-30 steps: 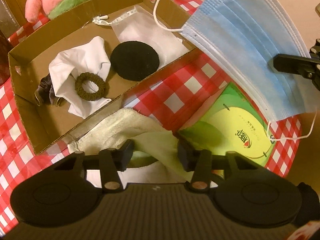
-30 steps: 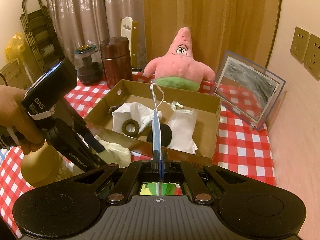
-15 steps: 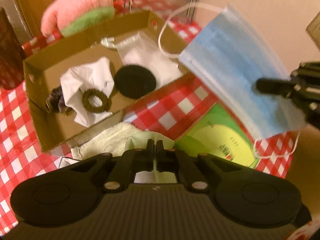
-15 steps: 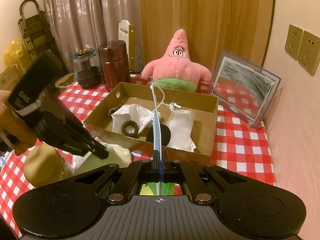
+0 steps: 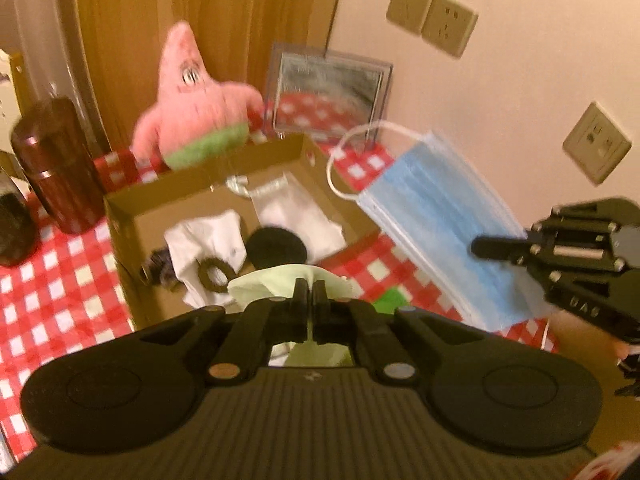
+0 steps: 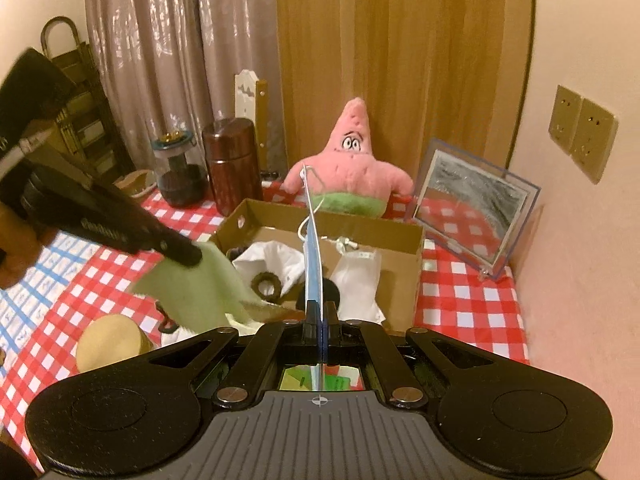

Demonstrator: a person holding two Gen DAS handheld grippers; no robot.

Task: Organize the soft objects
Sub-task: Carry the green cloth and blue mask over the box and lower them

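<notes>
From the left wrist camera, the pale green cloth (image 5: 288,278) looks soft and thin, and it bunches up just beyond the fingertips. The left gripper (image 5: 309,292) has its jaws pressed together on this cloth, and a fold of it shows also in the gap under the fingers. The cloth hangs above the near edge of the cardboard box (image 5: 208,176), which stands on the red checked tablecloth (image 5: 60,292). Inside the box lie a white cloth (image 5: 208,236), a brown hair tie (image 5: 216,276), a black round pad (image 5: 276,248) and a white pouch (image 5: 300,216). To the right, the blue face mask (image 5: 436,236) hangs flat in the air, held at its lower edge by the right gripper (image 5: 480,247).

From the right wrist camera, the mask (image 6: 313,264) is seen edge-on as a thin blue line that rises over the box (image 6: 404,236), its white ear loop (image 6: 306,216) at the top. The right gripper (image 6: 320,314) is closed tight on the mask's lower edge. At the left, the left gripper (image 6: 190,256) pinches a corner of the green cloth (image 6: 196,292), which hangs down loose over the table, just beside the box.
</notes>
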